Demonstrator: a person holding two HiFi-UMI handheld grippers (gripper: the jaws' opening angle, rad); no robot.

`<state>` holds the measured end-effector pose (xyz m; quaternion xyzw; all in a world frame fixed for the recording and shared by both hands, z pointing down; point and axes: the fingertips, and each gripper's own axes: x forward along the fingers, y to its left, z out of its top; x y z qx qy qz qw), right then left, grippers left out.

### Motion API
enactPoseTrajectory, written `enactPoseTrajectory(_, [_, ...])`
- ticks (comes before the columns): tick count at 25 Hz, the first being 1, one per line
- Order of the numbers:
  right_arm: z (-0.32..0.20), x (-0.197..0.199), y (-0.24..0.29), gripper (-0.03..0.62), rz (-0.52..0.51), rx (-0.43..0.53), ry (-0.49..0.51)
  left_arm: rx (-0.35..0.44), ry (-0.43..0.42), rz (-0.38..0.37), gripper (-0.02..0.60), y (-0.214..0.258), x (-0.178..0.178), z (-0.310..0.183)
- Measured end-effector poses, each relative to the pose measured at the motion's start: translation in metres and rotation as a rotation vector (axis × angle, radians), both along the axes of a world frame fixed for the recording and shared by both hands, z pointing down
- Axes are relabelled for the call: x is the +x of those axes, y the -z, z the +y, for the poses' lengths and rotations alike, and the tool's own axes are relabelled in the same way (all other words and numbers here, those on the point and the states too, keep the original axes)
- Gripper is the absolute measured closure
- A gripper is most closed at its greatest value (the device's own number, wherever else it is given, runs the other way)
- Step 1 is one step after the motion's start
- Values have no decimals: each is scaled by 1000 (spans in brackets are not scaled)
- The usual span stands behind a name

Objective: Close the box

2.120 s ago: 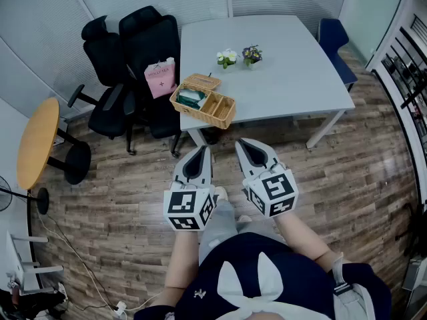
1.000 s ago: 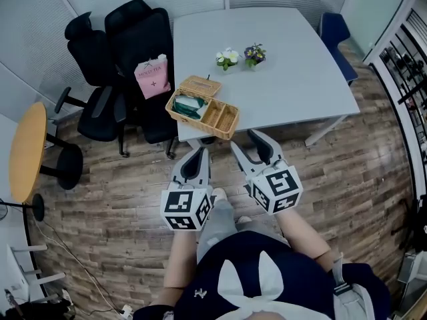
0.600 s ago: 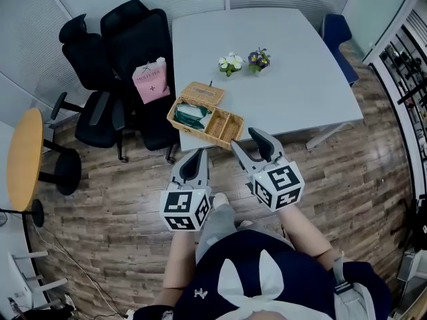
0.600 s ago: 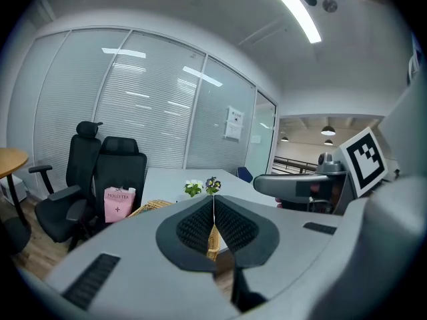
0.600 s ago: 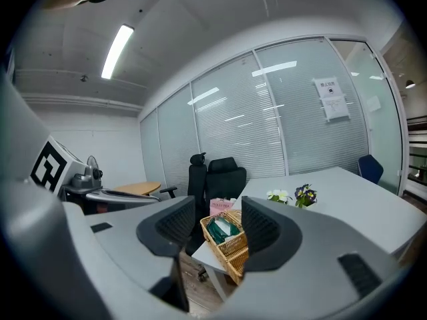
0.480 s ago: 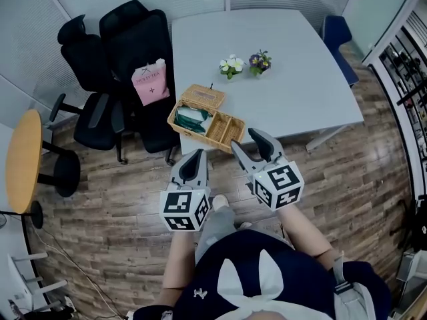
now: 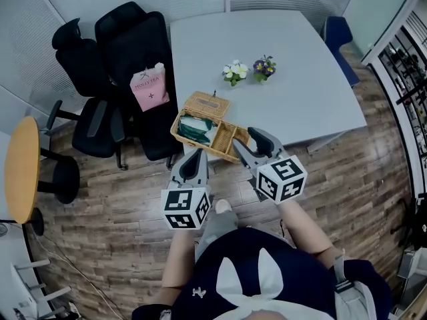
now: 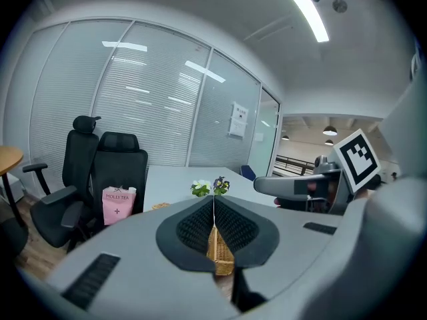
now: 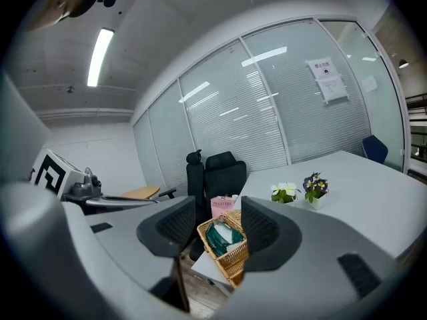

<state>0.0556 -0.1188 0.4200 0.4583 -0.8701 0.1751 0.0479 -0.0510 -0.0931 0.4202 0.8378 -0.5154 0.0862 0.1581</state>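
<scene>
The wicker box (image 7: 223, 139) sits open at the near edge of the white surface (image 7: 300, 59), its lid (image 7: 205, 103) tipped up on the far side and green packets (image 7: 193, 126) in its left compartment; my left tongs (image 7: 194, 159) hang just short of the box on my side, clenched pad to pad with nothing between; my right tongs (image 7: 245, 142) hover by the box's near right end, jaws spread and just lately widening, holding nothing; two small flower pots (image 7: 234, 71) stand beyond the box; a pink bag (image 7: 149, 89) rests on a black chair (image 7: 137, 39) left of the box.
</scene>
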Motion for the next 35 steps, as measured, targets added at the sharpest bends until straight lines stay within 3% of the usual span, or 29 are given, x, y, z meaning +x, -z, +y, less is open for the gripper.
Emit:
enactPoseTrajectory(5, [-16, -5, -11, 393, -11, -30, -1, 3, -24, -32, 558, -2, -7, -16])
enactPoseTrajectory(18, [-44, 0, -39, 385, 22, -108, -29, -28, -76, -22, 558, -16, -20, -33])
enactPoseTrajectory(30, [-90, 5, -61, 385, 13, -181, -15, -59, -67, -30, 558, -26, -26, -65])
enactPoseTrajectory(35, [-118, 7, -83, 378, -20, -267, -10, -73, -74, -28, 558, -33, -27, -86])
